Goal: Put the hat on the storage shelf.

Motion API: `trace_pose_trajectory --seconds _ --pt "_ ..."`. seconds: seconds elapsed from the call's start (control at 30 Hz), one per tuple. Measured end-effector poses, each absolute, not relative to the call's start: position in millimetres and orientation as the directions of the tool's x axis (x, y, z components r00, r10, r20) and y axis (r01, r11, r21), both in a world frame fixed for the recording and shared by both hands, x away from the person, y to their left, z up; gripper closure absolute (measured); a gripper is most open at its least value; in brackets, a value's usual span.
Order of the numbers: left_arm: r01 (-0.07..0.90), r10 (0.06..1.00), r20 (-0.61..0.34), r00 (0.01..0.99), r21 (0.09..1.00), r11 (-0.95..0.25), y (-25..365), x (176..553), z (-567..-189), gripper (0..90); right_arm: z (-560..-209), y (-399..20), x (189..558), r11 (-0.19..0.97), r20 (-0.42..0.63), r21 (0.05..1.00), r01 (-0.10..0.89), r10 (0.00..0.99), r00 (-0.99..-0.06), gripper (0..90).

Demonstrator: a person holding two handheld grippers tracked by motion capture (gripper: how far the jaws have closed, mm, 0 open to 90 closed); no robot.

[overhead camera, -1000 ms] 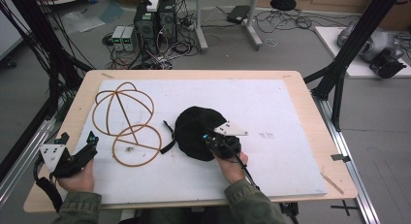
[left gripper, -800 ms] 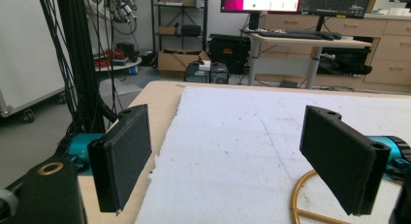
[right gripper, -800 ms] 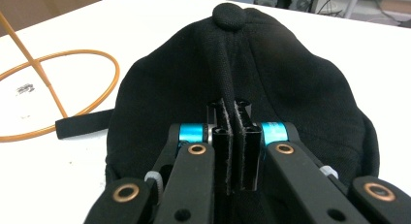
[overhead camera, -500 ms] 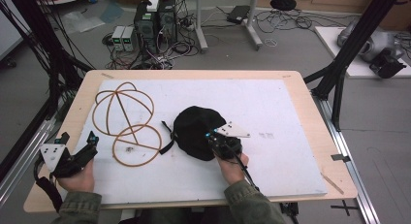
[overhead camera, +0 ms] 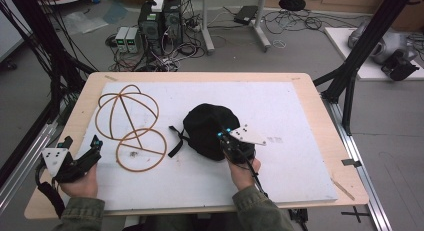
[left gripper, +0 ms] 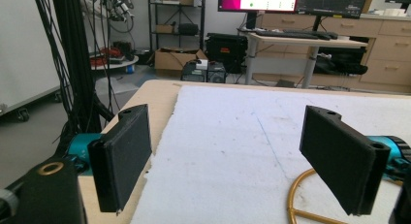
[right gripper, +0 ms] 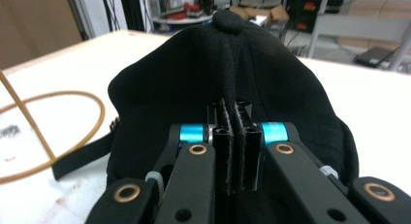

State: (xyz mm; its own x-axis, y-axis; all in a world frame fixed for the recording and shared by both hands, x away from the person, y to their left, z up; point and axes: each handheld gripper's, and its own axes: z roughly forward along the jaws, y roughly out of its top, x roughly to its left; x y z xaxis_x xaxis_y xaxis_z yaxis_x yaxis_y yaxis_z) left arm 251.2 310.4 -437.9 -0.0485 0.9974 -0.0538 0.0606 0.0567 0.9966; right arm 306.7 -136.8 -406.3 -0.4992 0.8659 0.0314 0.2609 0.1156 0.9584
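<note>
The black cap [overhead camera: 210, 131] is sitting mid-surface on the white mat [overhead camera: 300, 116], blocking the centre, with its strap [overhead camera: 176, 143] trailing toward the wire frame [overhead camera: 131, 126], which is occupying the left part. Between cap and frame a narrow lane is lying open. Toward the right edge and far corners the mat is offering wide passage.

Cap [overhead camera: 207, 128] mid-table [overhead camera: 300, 86]; wire frame [overhead camera: 130, 123] to its left, just apart

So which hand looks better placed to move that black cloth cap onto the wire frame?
Right. The right gripper is already shut on a fold of the black fabric cap. The left gripper stands open, holding nothing, beside the golden wire dome frame.
</note>
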Motion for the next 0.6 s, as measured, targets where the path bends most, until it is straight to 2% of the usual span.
trace_pose_trajectory --seconds 0.4,0.5,0.53,0.6 --pt "0.055 0.996 -0.071 -0.047 0.996 0.073 310.2 250.8 -438.2 19.1 -376.7 -150.9 293.8 0.029 0.047 0.988 0.151 0.881 -0.471 88.1" --pt "0.06 0.997 -0.067 -0.045 0.996 0.07 310.5 250.9 -438.3 19.1 -367.4 -155.7 293.0 -0.016 0.06 0.995 0.097 0.877 -0.477 88.0" --pt "0.058 0.997 -0.069 -0.046 0.996 0.071 310.4 251.4 -438.5 19.1 -360.6 -158.5 293.4 -0.04 0.06 0.998 0.052 0.873 -0.484 88.0" --pt "0.06 0.997 -0.067 -0.046 0.996 0.07 310.3 251.8 -438.6 19.1 -356.8 -159.6 293.9 -0.058 0.067 0.998 0.034 0.868 -0.493 88.0"
